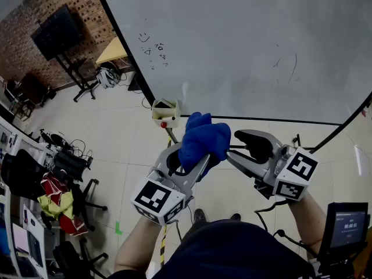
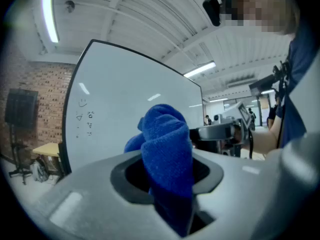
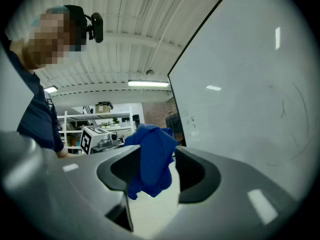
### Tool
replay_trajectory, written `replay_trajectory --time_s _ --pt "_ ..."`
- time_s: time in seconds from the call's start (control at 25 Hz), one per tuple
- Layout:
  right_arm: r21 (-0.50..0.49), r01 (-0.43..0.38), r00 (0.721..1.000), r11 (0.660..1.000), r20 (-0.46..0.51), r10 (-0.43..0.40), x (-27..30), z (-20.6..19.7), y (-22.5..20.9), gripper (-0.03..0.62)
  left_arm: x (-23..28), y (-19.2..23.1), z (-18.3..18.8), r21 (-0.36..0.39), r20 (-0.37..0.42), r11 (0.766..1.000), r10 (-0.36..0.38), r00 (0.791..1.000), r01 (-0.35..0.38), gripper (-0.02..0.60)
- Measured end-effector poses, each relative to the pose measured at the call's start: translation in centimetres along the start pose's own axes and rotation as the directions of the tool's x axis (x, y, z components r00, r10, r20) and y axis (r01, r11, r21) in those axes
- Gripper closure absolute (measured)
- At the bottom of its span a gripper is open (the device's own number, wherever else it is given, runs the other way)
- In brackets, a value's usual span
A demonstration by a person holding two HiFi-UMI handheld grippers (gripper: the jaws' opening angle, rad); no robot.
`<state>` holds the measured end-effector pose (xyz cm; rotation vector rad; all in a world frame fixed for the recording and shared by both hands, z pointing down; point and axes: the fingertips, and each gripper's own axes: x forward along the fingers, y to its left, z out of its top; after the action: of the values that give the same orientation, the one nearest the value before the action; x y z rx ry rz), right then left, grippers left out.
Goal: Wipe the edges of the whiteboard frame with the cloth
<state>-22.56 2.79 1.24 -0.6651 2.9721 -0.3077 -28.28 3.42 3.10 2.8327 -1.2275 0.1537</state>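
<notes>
A black screen on a stand stands by the brick wall. Red and yellow clothes are heaped at the left, above the pale tiled floor. A small monitor glows at lower right.

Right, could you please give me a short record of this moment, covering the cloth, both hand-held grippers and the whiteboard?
cloth: blue, bunched, held up near the board's lower edge
left hand-held gripper: shut on the cloth
right hand-held gripper: open, jaws facing the cloth, pads not pressing it
whiteboard: large, white, with small marker scribbles
frame: thin black edge; whether the cloth touches it cannot be told
</notes>
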Motion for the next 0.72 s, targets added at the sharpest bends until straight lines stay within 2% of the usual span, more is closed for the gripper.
replay_trajectory --time_s 0.04,0.12,0.2,0.24,0.36,0.48,0.56,0.64,0.72 --pt "0.035 -0.025 1.0 0.999 -0.005 0.026 0.3 -0.2 0.4 0.337 0.2 -0.3 0.0 0.033 -0.002 0.999 -0.002 1.0 0.002 0.429" --pt "0.106 -0.076 0.997 0.991 -0.016 0.078 1.0 -0.6 1.4 0.263 0.6 -1.2 -0.1 0.107 -0.018 0.994 -0.007 1.0 0.009 0.428" --pt "0.168 -0.12 0.992 0.979 -0.027 0.126 1.8 -1.2 2.5 0.232 1.2 -2.9 -0.2 0.162 -0.055 0.986 -0.035 0.998 0.043 0.426" --pt "0.19 -0.133 0.99 0.973 -0.03 0.141 2.1 -1.5 2.8 0.232 1.5 -3.8 -0.2 0.164 -0.062 0.984 -0.056 0.996 0.066 0.426" --pt "0.24 -0.156 0.984 0.958 -0.044 0.171 1.8 -2.2 2.6 0.236 2.2 -5.1 -0.8 0.102 -0.031 0.987 -0.118 0.993 0.121 0.425" --pt "0.31 -0.17 0.982 0.936 -0.028 0.188 1.0 -2.6 1.0 0.314 2.9 -5.6 -1.7 -0.02 -0.055 0.981 -0.193 0.98 0.193 0.397" --pt "0.379 -0.178 0.984 0.908 0.051 0.172 0.5 -2.2 -0.5 0.422 3.4 -5.5 -1.7 -0.118 -0.045 0.97 -0.22 0.974 0.214 0.318" --pt "0.429 -0.183 0.981 0.885 0.143 0.133 -0.1 -1.4 -2.5 0.453 3.7 -4.4 -0.9 -0.179 0.012 0.967 -0.182 0.983 0.182 0.291" --pt "0.424 -0.159 0.978 0.892 0.189 0.085 -0.5 -0.9 -4.5 0.457 3.3 -2.2 -0.2 -0.21 0.053 0.974 -0.069 0.996 0.078 0.291"
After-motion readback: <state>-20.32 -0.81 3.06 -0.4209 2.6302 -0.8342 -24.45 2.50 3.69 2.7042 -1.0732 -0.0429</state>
